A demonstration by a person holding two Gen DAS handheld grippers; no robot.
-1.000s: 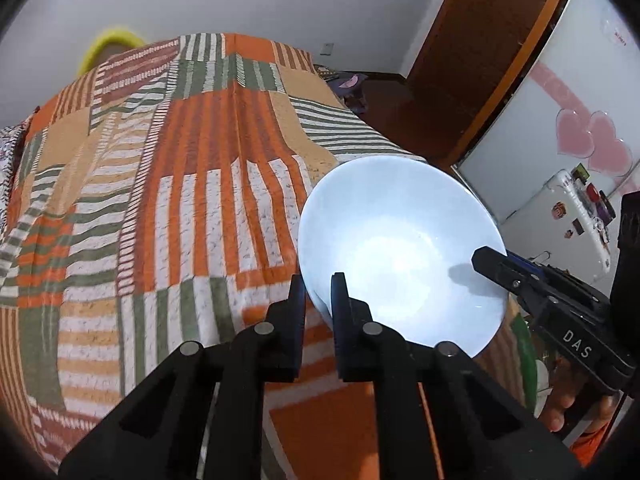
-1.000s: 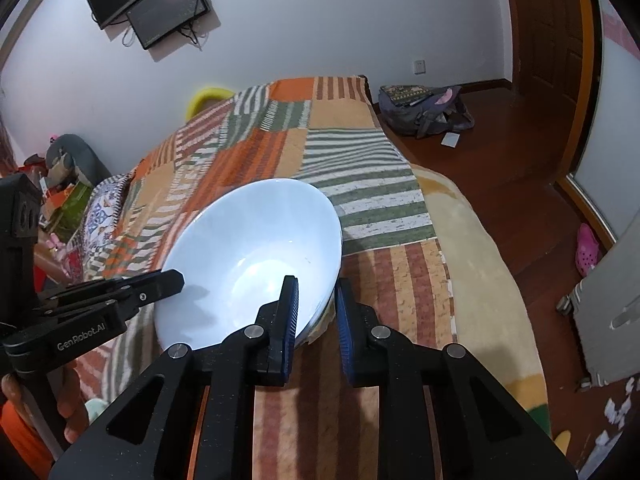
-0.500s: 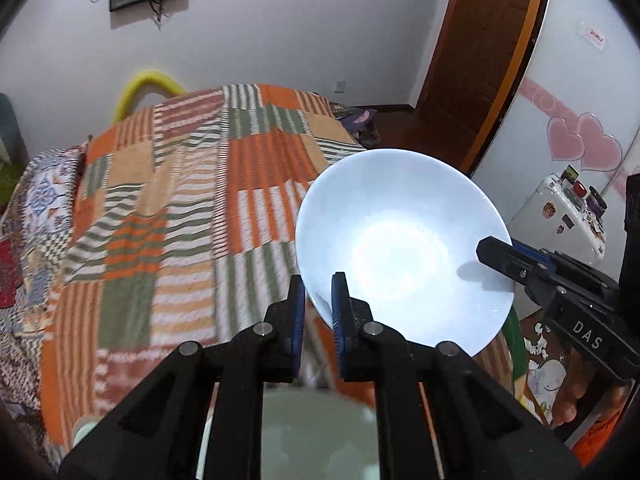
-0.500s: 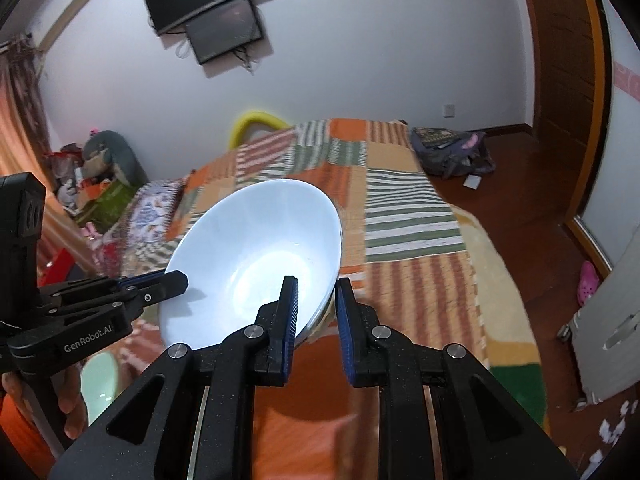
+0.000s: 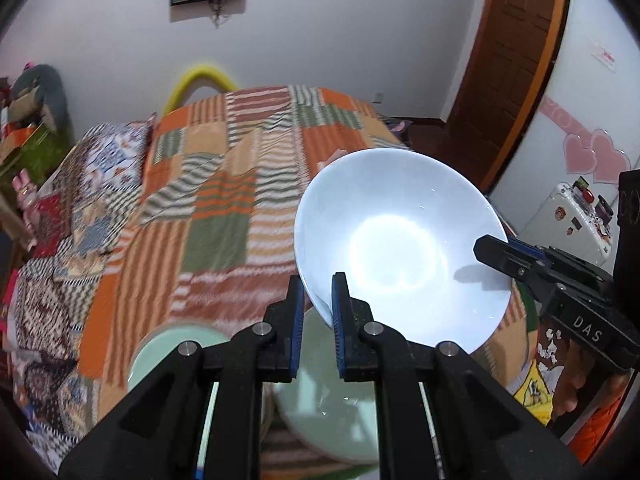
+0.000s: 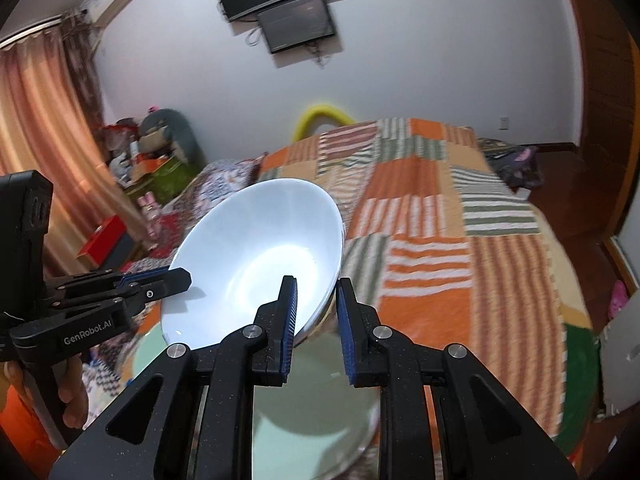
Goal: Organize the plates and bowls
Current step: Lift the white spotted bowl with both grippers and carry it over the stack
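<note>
A large white bowl (image 5: 400,248) hangs tilted in the air above the bed, gripped at two opposite sides of its rim. My left gripper (image 5: 316,294) is shut on the near-left rim. My right gripper (image 6: 316,294) is shut on the other side of the bowl (image 6: 260,264). Each wrist view shows the other gripper pinching the far rim: the right gripper (image 5: 486,250) and the left gripper (image 6: 176,280). Beneath the bowl, pale green dishes lie on the blanket: a plate (image 5: 168,344) to the left and a wider one (image 5: 328,400) directly below, partly hidden by my fingers.
A patchwork striped blanket (image 5: 224,208) covers the bed. A television (image 6: 296,28) hangs on the far wall. A wooden door (image 5: 512,60) and a white cabinet with stickers (image 5: 568,216) stand at the right. Curtains (image 6: 44,128) and clutter line the left side.
Both grippers have carried the white bowl back toward the near end of the bed and upward. The green dishes have come into view beneath it. Both grips are unchanged.
</note>
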